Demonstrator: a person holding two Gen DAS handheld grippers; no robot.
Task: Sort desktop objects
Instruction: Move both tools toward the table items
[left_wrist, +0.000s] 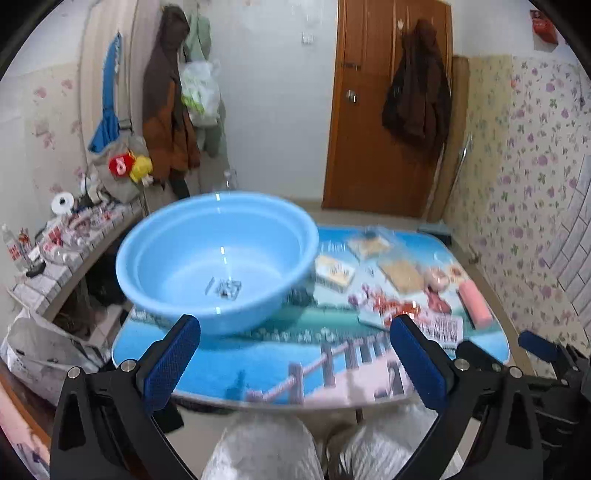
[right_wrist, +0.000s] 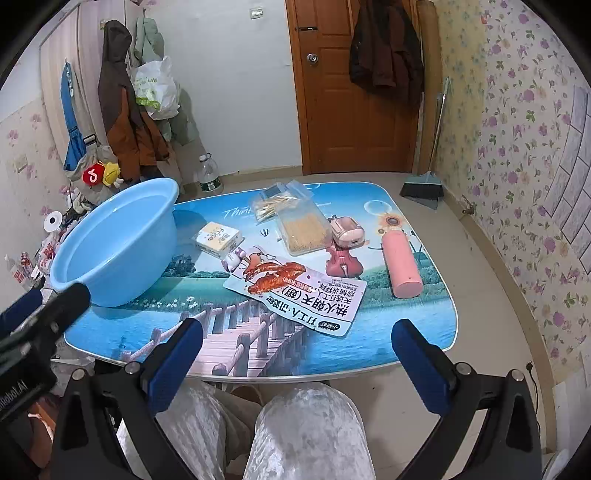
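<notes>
- Snack pouch (right_wrist: 299, 291) lies flat near the middle of the counter (right_wrist: 388, 332), closest item to the right tool (right_wrist: 297, 343). Large Chinese print reads upside down from here; picture of red glazed meat on it. Small print unreadable.
- Small white/purple figure (right_wrist: 232, 260) touches the pouch's far-left corner.
- Yellow-white box (right_wrist: 218, 238) sits just beyond it, near the basin; the label looks like "face", not certain.
- Clear box of thin sticks (right_wrist: 304, 230) and a clear bag of swabs (right_wrist: 275, 206) lie further back, bag overlapping the box's far end.
- Pink case (right_wrist: 349, 230) beside the stick box; pink cylinder (right_wrist: 400, 264) on its side at the right of the counter.
- Blue basin (left_wrist: 218, 258) on the counter's left end, directly ahead of the left tool (left_wrist: 295, 336). Small grey bits (left_wrist: 227, 288) on its bottom, too blurred to identify.
- Both tools: fingers spread wide, nothing between them, hovering at the near counter edge, apart from all items.
- Left wrist view is motion-blurred; items on the right of the counter are smeared there.
- Counter print shows a bridge and lake; "Think..." script at the far edge is cut off by the swab bag.
- Person's knees (right_wrist: 306, 424) in pale fabric below the counter edge.
- Green-white plastic bag (right_wrist: 155, 88) hangs on the wall; its print is unreadable.
</notes>
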